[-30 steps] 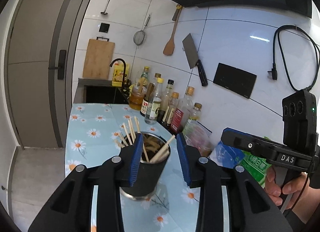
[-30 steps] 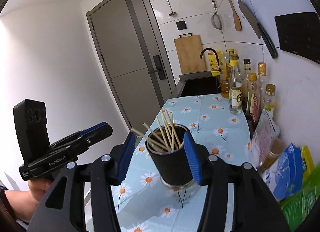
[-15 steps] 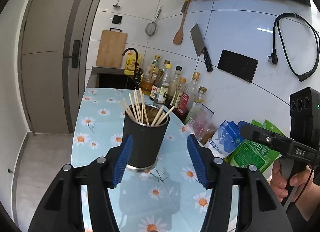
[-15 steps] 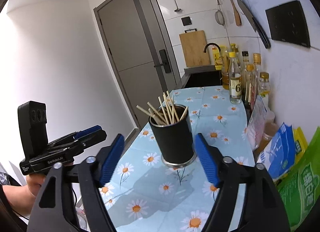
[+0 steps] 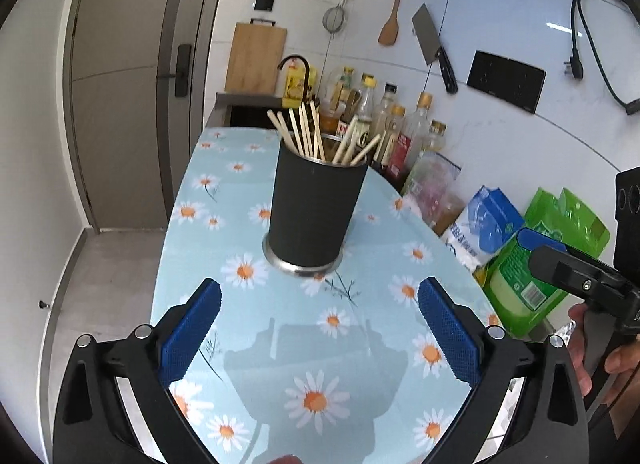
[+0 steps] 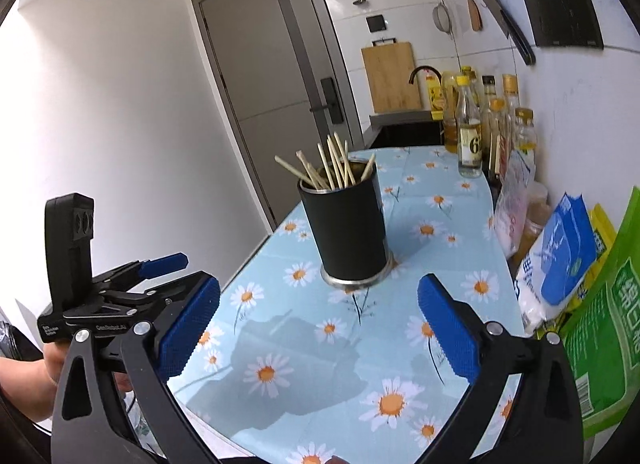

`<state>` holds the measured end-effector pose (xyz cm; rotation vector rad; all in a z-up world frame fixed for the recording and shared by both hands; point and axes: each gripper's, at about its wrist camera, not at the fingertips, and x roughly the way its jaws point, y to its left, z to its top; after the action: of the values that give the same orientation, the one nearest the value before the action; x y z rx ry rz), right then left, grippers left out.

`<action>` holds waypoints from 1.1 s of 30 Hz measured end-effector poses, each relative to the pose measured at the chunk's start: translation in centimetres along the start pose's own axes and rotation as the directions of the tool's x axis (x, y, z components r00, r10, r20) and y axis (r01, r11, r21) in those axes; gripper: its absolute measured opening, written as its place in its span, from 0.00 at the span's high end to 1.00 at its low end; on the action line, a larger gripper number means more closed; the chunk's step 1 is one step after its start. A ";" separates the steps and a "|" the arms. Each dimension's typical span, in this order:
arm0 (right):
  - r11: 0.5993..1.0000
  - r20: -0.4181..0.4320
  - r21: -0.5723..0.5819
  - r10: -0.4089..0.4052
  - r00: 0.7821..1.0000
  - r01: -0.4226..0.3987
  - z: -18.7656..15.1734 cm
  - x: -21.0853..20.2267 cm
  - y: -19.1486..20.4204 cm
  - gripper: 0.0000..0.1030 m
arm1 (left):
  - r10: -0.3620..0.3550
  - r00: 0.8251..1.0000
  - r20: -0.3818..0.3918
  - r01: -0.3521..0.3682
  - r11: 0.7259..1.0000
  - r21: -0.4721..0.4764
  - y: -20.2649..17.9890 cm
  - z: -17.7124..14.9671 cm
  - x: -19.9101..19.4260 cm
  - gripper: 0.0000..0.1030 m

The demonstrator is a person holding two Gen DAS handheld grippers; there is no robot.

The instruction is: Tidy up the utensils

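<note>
Both grippers, left gripper (image 5: 319,328) and right gripper (image 6: 319,326), pull back opening, nothing between; chopstick holder (image 5: 316,212) now stands mid-counter, released

A home kitchen: cleaver (image 5: 433,44), strainer (image 5: 334,20) and spatula (image 5: 390,30) hang on tiled wall above sauce bottles (image 5: 384,124).

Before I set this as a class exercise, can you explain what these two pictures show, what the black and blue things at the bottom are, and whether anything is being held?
No robot here: a person holds a hand-held claw in each hand, each with a camera looking along its two blue-padded fingers. One picture looks out from the left claw, the other from the right claw. On the daisy-print tablecloth stands a black cup full of chopsticks, with bottles and packets by the wall. Both claws' jaws are opening, with nothing between them.
</note>
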<state>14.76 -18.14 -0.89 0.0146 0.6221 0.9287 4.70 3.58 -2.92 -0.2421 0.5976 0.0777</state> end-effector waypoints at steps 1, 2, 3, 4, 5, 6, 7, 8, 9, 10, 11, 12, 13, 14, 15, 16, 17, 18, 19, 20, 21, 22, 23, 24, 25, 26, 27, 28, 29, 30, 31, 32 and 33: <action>1.000 -0.006 -0.003 -0.002 1.000 0.002 -0.2 0.2 0.0 0.05 | 0.005 1.000 -0.007 -0.005 1.000 0.001 0.0 -0.2 0.2 0.07; 1.000 -0.008 -0.006 -0.008 1.000 0.008 -0.4 0.4 -0.1 0.05 | 0.003 1.000 -0.012 -0.003 1.000 -0.001 0.0 -0.4 0.2 0.07; 1.000 -0.010 -0.006 -0.014 1.000 0.014 -0.6 0.5 -0.2 0.05 | 0.002 1.000 -0.019 -0.002 1.000 -0.003 0.1 -0.5 0.4 0.07; 1.000 -0.016 -0.001 -0.014 1.000 0.014 -0.8 0.7 -0.3 0.05 | 0.003 1.000 -0.025 -0.003 1.000 -0.007 0.2 -0.6 0.5 0.07; 1.000 -0.021 0.005 -0.012 1.000 0.012 -1.0 0.9 -0.4 0.05 | 0.002 1.000 -0.031 -0.002 1.000 -0.015 0.3 -0.7 0.7 0.07; 1.000 -0.027 0.007 -0.014 1.000 0.014 -1.1 1.1 -0.5 0.05 | -0.006 0.999 -0.038 0.006 1.000 -0.025 0.4 -0.8 0.8 0.07; 1.000 -0.036 0.006 -0.020 0.999 0.021 -1.2 1.3 -0.6 0.05 | -0.015 0.999 -0.044 0.013 0.999 -0.035 0.5 -0.9 1.0 0.07; 1.000 -0.041 0.005 -0.026 0.999 0.026 -1.3 1.5 -0.7 0.05 | -0.012 0.999 -0.045 0.011 0.999 -0.036 0.4 -0.9 1.1 0.07; 0.999 -0.045 0.006 -0.033 0.998 0.033 -1.4 1.6 -0.8 0.05 | -0.011 0.999 -0.047 0.009 0.999 -0.033 0.4 -0.9 1.2 0.07; 0.999 -0.045 0.009 -0.041 0.998 0.041 -1.5 1.7 -1.0 0.05 | -0.014 0.999 -0.049 0.012 0.999 -0.032 0.4 -0.9 1.3 0.07; 0.999 -0.047 0.013 -0.043 0.998 0.044 -1.6 1.8 -1.1 0.05 | -0.017 0.998 -0.052 0.015 0.999 -0.034 0.3 -1.0 1.5 0.07; 0.999 -0.051 0.016 -0.043 0.998 0.044 -1.7 1.8 -1.3 0.05 | -0.018 0.998 -0.054 0.016 0.999 -0.034 0.3 -1.0 1.7 0.07; 0.999 -0.054 0.020 -0.046 0.997 0.047 -1.8 1.9 -1.4 0.05 | -0.020 0.998 -0.056 0.018 0.999 -0.034 0.3 -1.0 1.8 0.07; 0.998 -0.055 0.021 -0.051 0.997 0.053 -1.8 2.0 -1.6 0.05 | -0.022 0.998 -0.058 0.020 0.999 -0.033 0.2 -1.0 1.9 0.07; 0.998 -0.056 0.023 -0.056 0.997 0.057 -2.0 2.0 -1.7 0.05 | -0.022 0.998 -0.060 0.020 0.999 -0.034 0.1 -1.0 2.1 0.07; 0.998 -0.061 0.027 -0.056 0.997 0.058 -2.1 2.0 -1.8 0.05 | -0.023 0.998 -0.064 0.021 0.999 -0.038 0.1 -1.0 2.3 0.07; 0.998 -0.065 0.029 -0.055 0.996 0.057 -2.1 2.1 -1.9 0.05 | -0.024 0.997 -0.068 0.021 0.999 -0.040 0.1 -1.1 2.4 0.07; 0.998 -0.066 0.028 -0.056 0.996 0.058 -2.1 2.1 -1.9 0.05 | -0.023 0.997 -0.072 0.021 0.999 -0.038 0.1 -1.1 2.5 0.07; 0.998 -0.069 0.027 -0.056 0.996 0.058 -2.2 2.1 -1.9 0.05 | -0.022 0.997 -0.072 0.020 0.999 -0.035 0.0 -1.2 2.6 0.07; 0.998 -0.072 0.027 -0.054 0.996 0.057 -2.3 2.1 -2.0 0.05 | -0.022 0.997 -0.073 0.020 0.999 -0.034 -0.1 -1.2 2.7 0.07; 0.998 -0.073 0.027 -0.054 0.996 0.056 -2.4 2.2 -2.0 0.05 | -0.021 0.997 -0.077 0.019 0.999 -0.034 -0.1 -1.2 2.8 0.07; 0.998 -0.076 0.026 -0.056 0.996 0.058 -2.4 2.2 -2.0 0.05 | -0.020 0.997 -0.080 0.017 0.999 -0.036 -0.1 -1.2 2.9 0.07; 0.998 -0.077 0.026 -0.057 0.995 0.059 -2.4 2.3 -2.0 0.05 | -0.021 0.997 -0.080 0.018 0.999 -0.041 0.0 -1.3 2.9 0.07; 0.998 -0.078 0.028 -0.058 0.995 0.060 -2.5 2.3 -2.0 0.05 | -0.020 0.997 -0.079 0.016 0.999 -0.041 -0.1 -1.3 3.0 0.07; 0.998 -0.080 0.030 -0.057 0.995 0.059 -2.5 2.4 -2.1 0.05 | -0.021 0.996 -0.083 0.017 0.999 -0.042 -0.1 -1.3 3.1 0.07; 0.998 -0.082 0.033 -0.054 0.995 0.057 -2.4 2.4 -2.2 0.05 | -0.024 0.996 -0.088 0.020 0.999 -0.045 -0.1 -1.4 3.1 0.07; 0.998 -0.083 0.034 -0.049 0.995 0.052 -2.4 2.4 -2.2 0.05 | -0.022 0.996 -0.090 0.018 0.999 -0.048 -0.1 -1.4 3.2 0.07; 0.998 -0.082 0.034 -0.044 0.996 0.047 -2.4 2.4 -2.2 0.05 | -0.019 0.996 -0.093 0.014 0.999 -0.048 0.0 -1.5 3.2 0.07; 0.998 -0.082 0.030 -0.049 0.995 0.051 -2.4 2.5 -2.2 0.05 | -0.018 0.995 -0.098 0.013 0.999 -0.050 -0.1 -1.5 3.3 0.07; 0.998 -0.083 0.026 -0.053 0.995 0.055 -2.4 2.5 -2.2 0.05 | -0.020 0.994 -0.103 0.015 0.998 -0.054 0.0 -1.6 3.4 0.07; 0.998 -0.084 0.027 -0.048 0.995 0.051 -2.4 2.5 -2.2 0.05 | -0.024 0.994 -0.106 0.018 0.998 -0.058 0.0 -1.6 3.5 0.07; 0.998 -0.084 0.030 -0.046 0.995 0.049 -2.4 2.5 -2.3 0.05 | -0.025 0.994 -0.106 0.019 0.998 -0.059 0.0 -1.7 3.4 0.07; 0.998 -0.084 0.033 -0.046 0.995 0.049 -2.4 2.5 -2.3 0.05 | -0.024 0.994 -0.106 0.018 0.998 -0.057 -0.1 -1.8 3.4 0.07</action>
<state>16.35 -18.29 -4.78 -0.0080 0.7133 0.8757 6.58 3.07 -6.25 -0.3081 0.7001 0.0618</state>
